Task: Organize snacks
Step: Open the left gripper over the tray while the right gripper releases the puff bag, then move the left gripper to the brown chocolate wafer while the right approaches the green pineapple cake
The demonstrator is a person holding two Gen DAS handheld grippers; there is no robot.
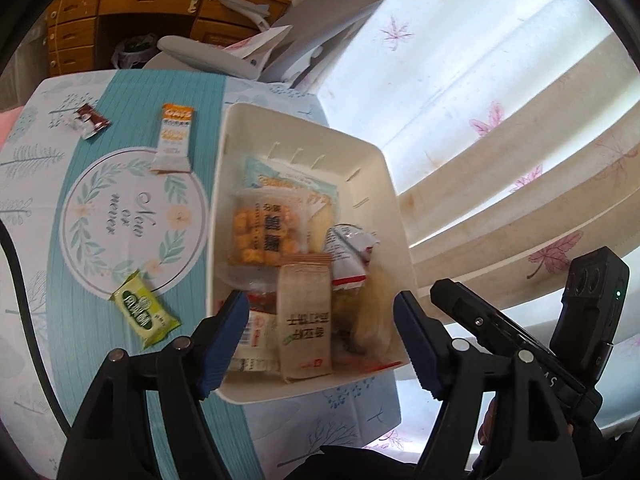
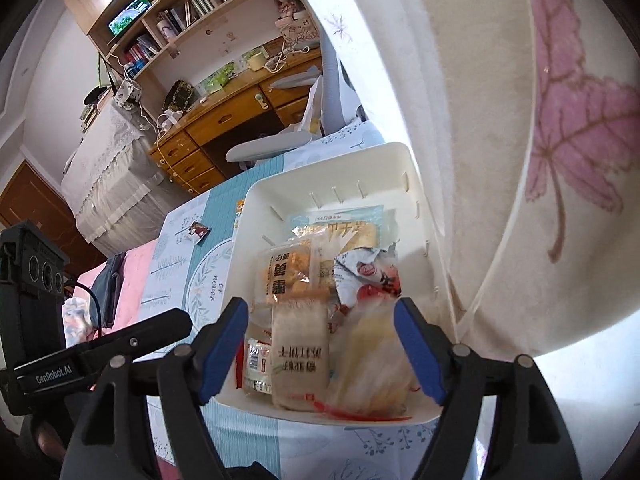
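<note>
A bin (image 1: 304, 394) stands at the right edge of a table (image 1: 52, 240), close beside a curtain (image 1: 500, 140). Packets of snacks fill the bin; a rice cracker pack (image 1: 305, 320) lies at its near end, a puffed snack bag (image 1: 264, 232) behind it. On the table left of the bin lie three packets, well apart: a wafer pack (image 1: 144, 312) nearest, an oat bar (image 1: 174, 140) further back, a small sachet (image 1: 90, 121) furthest left. Behind the table stand a chair (image 1: 280, 36) and a desk (image 1: 132, 4).
</note>
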